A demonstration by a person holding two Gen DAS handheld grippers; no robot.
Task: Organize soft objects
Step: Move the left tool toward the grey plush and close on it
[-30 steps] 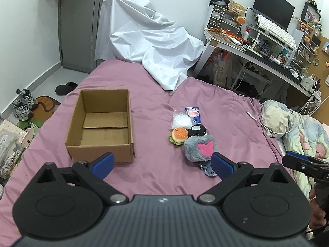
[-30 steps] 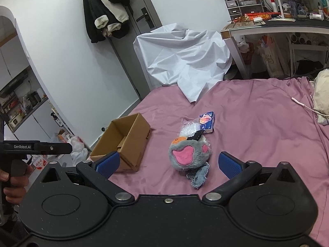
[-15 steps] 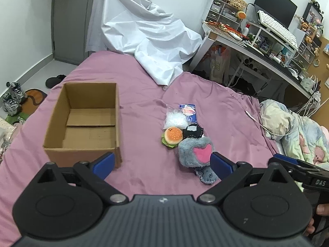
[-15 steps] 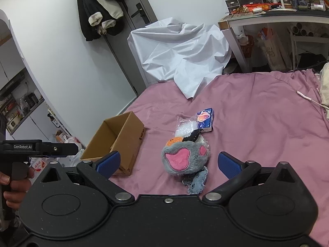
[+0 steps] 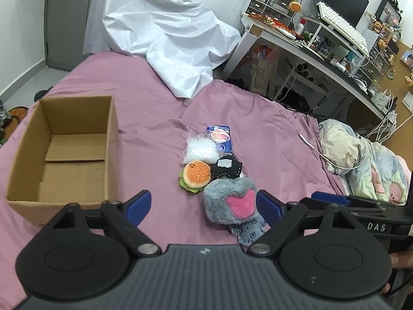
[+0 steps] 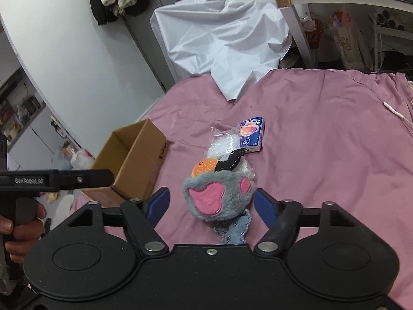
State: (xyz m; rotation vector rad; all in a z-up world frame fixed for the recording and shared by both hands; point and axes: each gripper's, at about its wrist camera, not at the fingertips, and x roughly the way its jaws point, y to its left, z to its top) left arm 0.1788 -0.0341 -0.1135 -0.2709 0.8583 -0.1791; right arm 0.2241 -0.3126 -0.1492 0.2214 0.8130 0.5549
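Both tongs have neared the grey paw plush, narrowing yet ungripped, box apart.

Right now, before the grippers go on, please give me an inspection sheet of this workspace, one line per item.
Surface: pink bedsheet, wrinkled.
Job's things: grey paw plush, burger plush, black plush, clear bag of white filling, blue tissue pack, all clustered; cardboard box open, empty.
Clutter: white sheet draped at the bed's far end.
Grippers: left gripper open; right gripper open, jaws just been closing, paw plush between them, not pressed.
Cables: white cable beside the quilt.
Surroundings: crowded desk.
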